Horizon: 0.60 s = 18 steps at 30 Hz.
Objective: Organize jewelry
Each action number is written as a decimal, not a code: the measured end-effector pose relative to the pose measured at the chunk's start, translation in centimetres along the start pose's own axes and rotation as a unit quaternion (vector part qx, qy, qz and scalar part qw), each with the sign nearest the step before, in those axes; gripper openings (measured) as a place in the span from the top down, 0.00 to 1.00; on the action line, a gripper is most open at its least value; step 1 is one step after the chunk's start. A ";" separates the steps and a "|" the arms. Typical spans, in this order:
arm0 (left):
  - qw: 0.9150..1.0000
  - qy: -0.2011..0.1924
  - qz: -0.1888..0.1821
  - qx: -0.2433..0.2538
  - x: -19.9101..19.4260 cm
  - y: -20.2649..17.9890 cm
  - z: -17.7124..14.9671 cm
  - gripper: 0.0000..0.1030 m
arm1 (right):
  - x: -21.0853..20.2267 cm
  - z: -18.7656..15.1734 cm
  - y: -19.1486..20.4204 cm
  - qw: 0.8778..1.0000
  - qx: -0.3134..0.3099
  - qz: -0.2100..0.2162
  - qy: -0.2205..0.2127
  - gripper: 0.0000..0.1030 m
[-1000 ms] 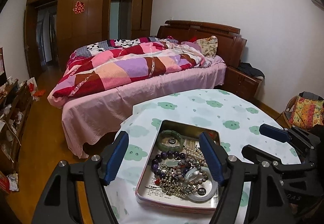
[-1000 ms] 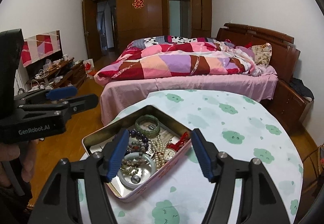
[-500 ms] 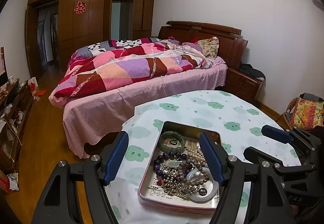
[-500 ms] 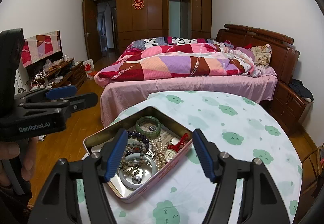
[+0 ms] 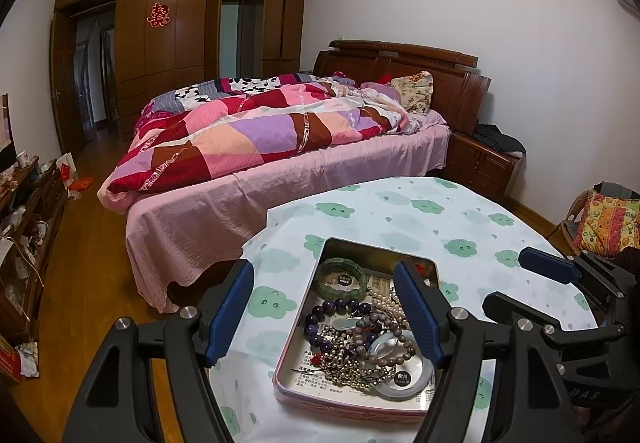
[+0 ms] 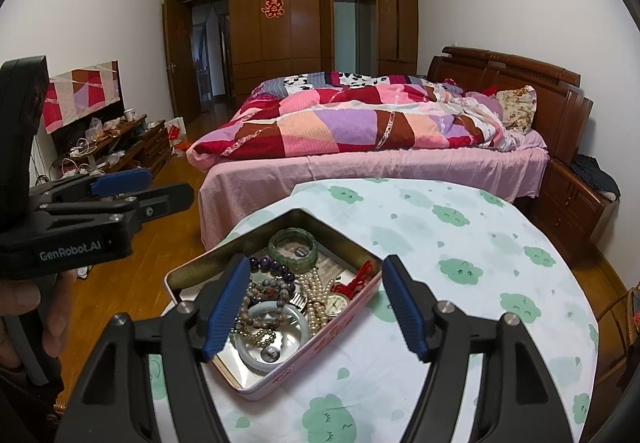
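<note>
One shallow pink-sided metal tin (image 5: 362,401) of jewelry on round table with white cloud-print cloth (image 5: 420,215). One green jade bangle (image 5: 343,278), one purple bead bracelet (image 5: 328,317), one pale translucent bangle (image 6: 276,339). Left gripper (image 5: 326,317) and right gripper (image 6: 314,309) hover above tin, jaws spread, empty. Only right view shows gold pocket watch (image 6: 337,303).

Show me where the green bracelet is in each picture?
Left wrist view: the green bracelet lies at the far end of the tin, just above the purple beads, between the two blue fingers.
Right wrist view: the green bracelet lies near the tin's far corner, above the gap between the fingers.
Shared landmark: the pale bangle at the tin's near end.
</note>
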<state>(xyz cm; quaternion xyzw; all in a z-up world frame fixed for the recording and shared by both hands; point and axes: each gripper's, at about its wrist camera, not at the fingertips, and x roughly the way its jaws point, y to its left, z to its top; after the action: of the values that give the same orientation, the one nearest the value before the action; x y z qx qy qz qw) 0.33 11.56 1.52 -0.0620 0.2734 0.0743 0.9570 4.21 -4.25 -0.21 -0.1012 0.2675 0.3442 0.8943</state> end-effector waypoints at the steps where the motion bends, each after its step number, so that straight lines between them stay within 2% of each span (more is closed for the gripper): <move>1: 1.000 0.000 0.000 0.000 0.0 0.1 0.0 0.30 | 0.0 -0.1 0.0 1.000 0.000 0.000 0.000 0.30; 18: 1.000 0.001 0.001 0.001 0.0 0.1 0.0 0.30 | -0.1 -0.2 0.1 1.000 0.000 0.000 -0.001 0.27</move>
<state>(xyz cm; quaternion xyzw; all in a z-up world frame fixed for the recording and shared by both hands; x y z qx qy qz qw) 0.29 11.66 1.51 -0.0612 0.2746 0.0751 0.9567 4.03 -4.30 -0.35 -0.1008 0.2664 0.3442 0.8946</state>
